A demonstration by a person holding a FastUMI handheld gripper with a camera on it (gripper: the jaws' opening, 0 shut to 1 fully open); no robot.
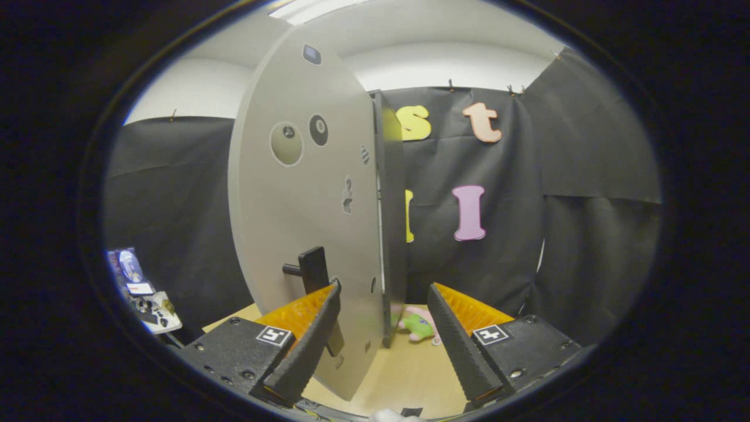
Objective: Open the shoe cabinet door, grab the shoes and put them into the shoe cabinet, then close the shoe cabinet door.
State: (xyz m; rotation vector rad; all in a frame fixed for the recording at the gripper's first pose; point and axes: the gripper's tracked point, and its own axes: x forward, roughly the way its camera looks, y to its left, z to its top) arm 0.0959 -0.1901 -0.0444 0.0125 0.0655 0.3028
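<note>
Shoe cabinet door point(293, 193), pale grey and swung out edge-on, stands just ahead of the gripper point(384, 319), whose ribbed black-and-orange fingers are spread wide and grip nothing. The left finger point(310, 340) lies against the door's face, right below its black handle point(313, 269); the right finger point(460, 340) is clear of the door. Behind the door's edge rises the dark cabinet body point(391, 223). At the cabinet's foot, on the wooden table point(404, 375), lie pink and green shoes point(419, 325).

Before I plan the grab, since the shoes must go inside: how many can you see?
1, as far as shows: a pink-and-green shoe on the floor beyond the open gripper, beside the cabinet door. Its pair may be hidden behind that door.
</note>
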